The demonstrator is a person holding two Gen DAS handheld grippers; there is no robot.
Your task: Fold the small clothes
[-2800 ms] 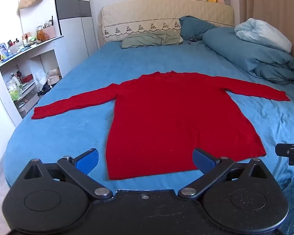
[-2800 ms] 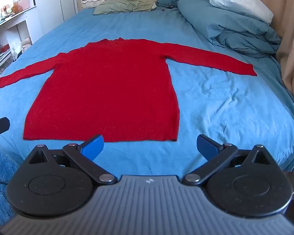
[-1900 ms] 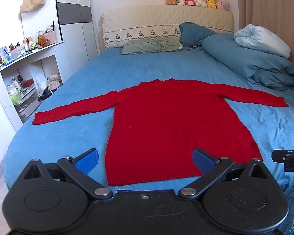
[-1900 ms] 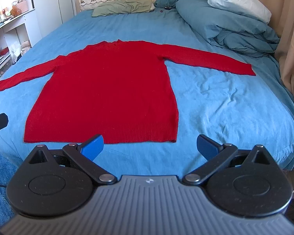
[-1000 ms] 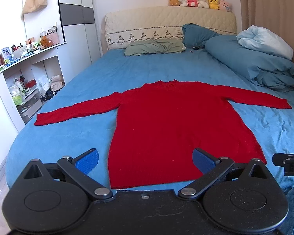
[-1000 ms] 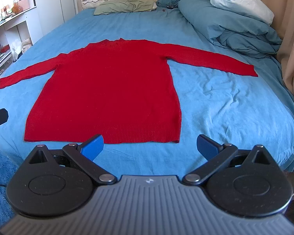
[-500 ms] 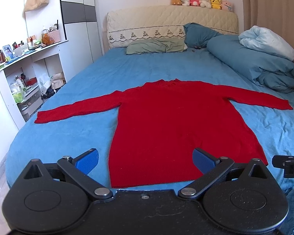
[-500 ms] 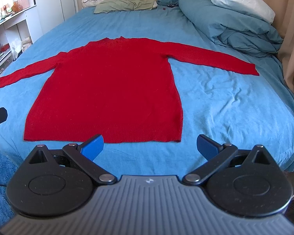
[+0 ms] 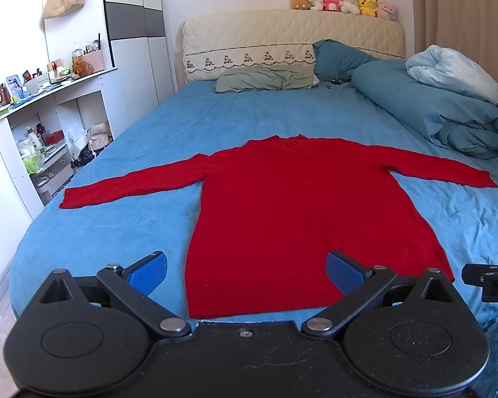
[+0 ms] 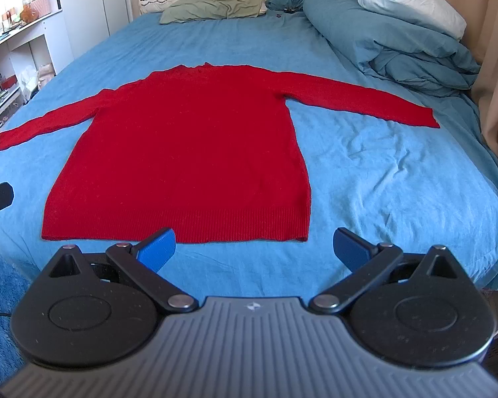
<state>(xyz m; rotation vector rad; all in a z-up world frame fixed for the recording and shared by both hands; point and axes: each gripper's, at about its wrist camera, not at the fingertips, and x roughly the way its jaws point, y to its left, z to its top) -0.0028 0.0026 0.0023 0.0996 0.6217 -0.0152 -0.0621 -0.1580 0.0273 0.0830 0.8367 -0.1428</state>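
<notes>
A red long-sleeved knit sweater (image 9: pixel 302 212) lies flat on the blue bed, hem toward me, both sleeves spread out sideways. It also shows in the right wrist view (image 10: pixel 189 152). My left gripper (image 9: pixel 247 270) is open and empty, hovering just before the hem's left half. My right gripper (image 10: pixel 254 248) is open and empty, just before the hem's right corner. Neither touches the sweater.
The blue bed sheet (image 9: pixel 116 225) covers the bed. A folded blue duvet (image 9: pixel 441 112) with a pale blanket lies at the far right, pillows (image 9: pixel 265 78) at the headboard. White shelves (image 9: pixel 33 139) stand left of the bed. A curtain (image 10: pixel 494 66) hangs on the right.
Both grippers have drifted slightly, staying open before the hem. The sweater has not moved.
</notes>
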